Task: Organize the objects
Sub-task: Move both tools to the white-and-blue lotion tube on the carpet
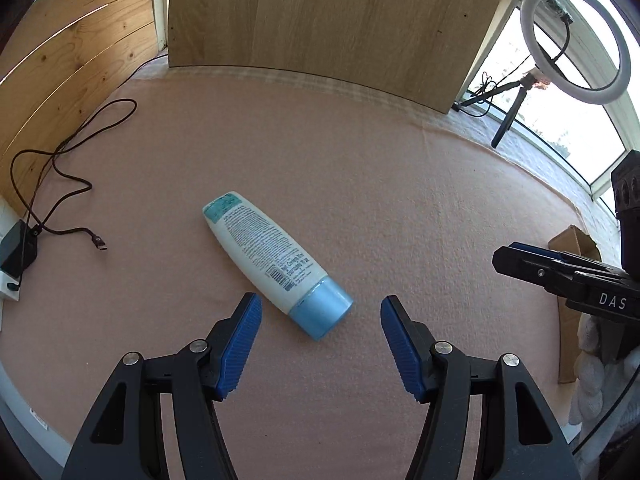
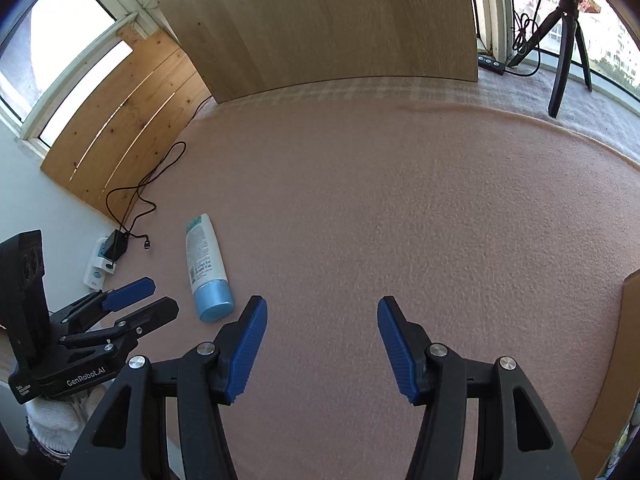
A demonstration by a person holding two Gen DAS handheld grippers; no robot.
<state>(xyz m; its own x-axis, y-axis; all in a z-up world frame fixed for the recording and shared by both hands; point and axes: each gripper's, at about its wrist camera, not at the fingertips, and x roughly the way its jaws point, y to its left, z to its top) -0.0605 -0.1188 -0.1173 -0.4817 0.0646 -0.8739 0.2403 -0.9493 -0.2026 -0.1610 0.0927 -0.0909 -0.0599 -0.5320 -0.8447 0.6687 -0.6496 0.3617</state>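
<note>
Pink felt cloth [image 1: 400, 200] carries the white bottle [image 1: 264, 252] lying flat, blue cap [image 1: 322, 310] just ahead of my left gripper [image 1: 320, 320]. Both grippers, right gripper [image 2: 322, 320] included, stand released and empty. Approach step; next I judge: straddle the bottle, then clench

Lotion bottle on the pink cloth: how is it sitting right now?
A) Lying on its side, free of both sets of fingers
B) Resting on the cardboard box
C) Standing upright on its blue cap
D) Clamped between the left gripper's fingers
A: the lotion bottle lies flat on the pink cloth, its blue cap pointing toward the left gripper, whose open fingers do not touch it.
</note>
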